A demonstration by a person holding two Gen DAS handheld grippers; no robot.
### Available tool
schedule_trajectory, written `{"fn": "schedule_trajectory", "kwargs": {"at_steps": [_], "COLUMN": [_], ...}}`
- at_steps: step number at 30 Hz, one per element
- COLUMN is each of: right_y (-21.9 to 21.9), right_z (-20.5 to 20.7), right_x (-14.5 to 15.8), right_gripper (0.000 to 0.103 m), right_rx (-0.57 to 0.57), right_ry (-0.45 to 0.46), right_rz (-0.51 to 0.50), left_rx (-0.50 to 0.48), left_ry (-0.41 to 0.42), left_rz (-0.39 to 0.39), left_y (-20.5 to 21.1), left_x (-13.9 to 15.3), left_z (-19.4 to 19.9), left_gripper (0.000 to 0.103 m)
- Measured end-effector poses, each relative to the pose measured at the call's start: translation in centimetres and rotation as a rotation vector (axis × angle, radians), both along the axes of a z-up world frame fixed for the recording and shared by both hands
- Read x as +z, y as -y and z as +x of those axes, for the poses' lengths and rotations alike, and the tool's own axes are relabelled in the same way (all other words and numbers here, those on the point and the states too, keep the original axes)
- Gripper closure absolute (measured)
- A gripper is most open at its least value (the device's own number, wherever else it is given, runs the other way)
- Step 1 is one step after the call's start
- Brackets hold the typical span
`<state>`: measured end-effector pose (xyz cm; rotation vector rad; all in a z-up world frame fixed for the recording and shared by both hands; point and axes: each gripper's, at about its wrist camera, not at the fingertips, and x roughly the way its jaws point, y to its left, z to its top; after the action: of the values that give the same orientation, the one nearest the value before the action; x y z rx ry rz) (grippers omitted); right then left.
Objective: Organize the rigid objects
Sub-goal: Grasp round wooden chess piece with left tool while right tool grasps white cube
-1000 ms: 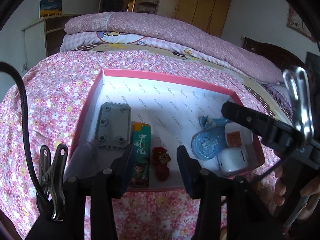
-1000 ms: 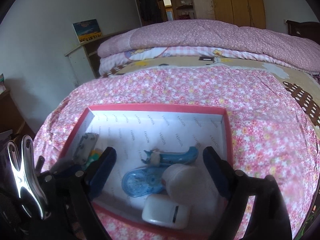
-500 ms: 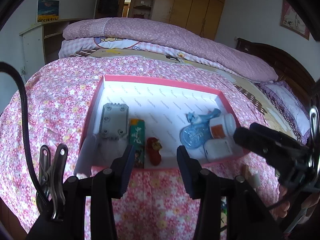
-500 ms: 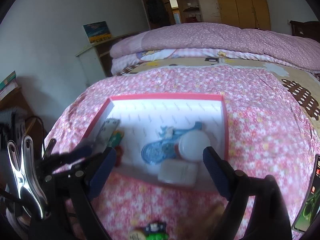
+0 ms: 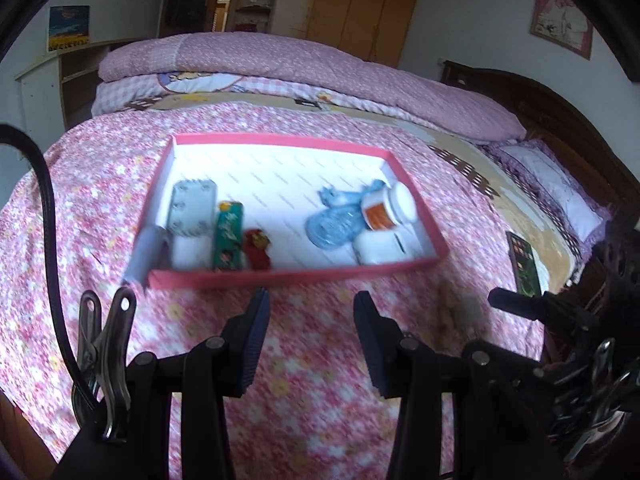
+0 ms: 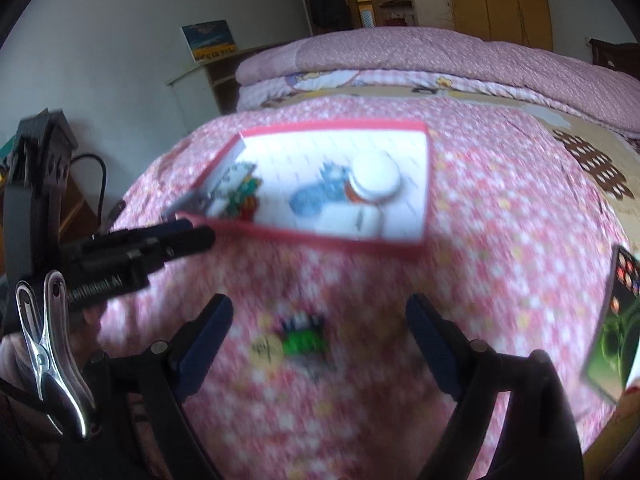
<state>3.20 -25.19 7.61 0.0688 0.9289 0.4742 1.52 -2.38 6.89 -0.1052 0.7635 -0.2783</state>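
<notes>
A: Where are the sorted things?

B: In the shallow pink-rimmed cardboard tray (image 5: 288, 276) on the pink floral bedspread (image 5: 320, 360), at twelve o'clock from both grippers. Its left end holds a grey studded block (image 5: 191, 209), a green printed box (image 5: 229, 236) and a small red figure (image 5: 257, 249); its right end holds a blue plastic toy (image 5: 335, 220), a white orange-labelled bottle (image 5: 388, 208) and a white case (image 5: 384, 247).

A: And the jaws?

B: The left gripper (image 5: 310, 340) stands partly open, holding nothing. The right gripper (image 6: 320, 344) gapes wide, also holding nothing (a blurred green-and-cream item (image 6: 294, 346) lies on the spread between its fingers, untouched). A dark card (image 6: 618, 328) lies at three o'clock.
</notes>
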Motion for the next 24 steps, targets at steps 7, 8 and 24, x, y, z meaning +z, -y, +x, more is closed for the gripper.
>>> {"fn": "schedule_trajectory", "kwargs": {"at_steps": [7, 8, 24], "right_y": [2.5, 2.7, 3.0], "right_z": [-2.5, -2.8, -3.5], "right_x": [-1.5, -1.6, -3.6], "right_gripper": [0.013, 0.013, 0.013], "right_rx": [-0.034, -0.039, -0.048], "right_ry": [-0.033, -0.033, -0.047], "right_rz": [-0.023, -0.030, -0.109], "left_rx": [-0.068, -0.076, -0.188], "left_ry": [-0.023, -0.028, -0.062], "left_rz": [0.023, 0.025, 0.121], "left_y": [1.8, 2.1, 5.5], "left_x": [-1.2, -1.4, -4.5], "left_z": [-1.9, -2.0, -3.7], "left_gripper": [0.057, 0.057, 0.057]}}
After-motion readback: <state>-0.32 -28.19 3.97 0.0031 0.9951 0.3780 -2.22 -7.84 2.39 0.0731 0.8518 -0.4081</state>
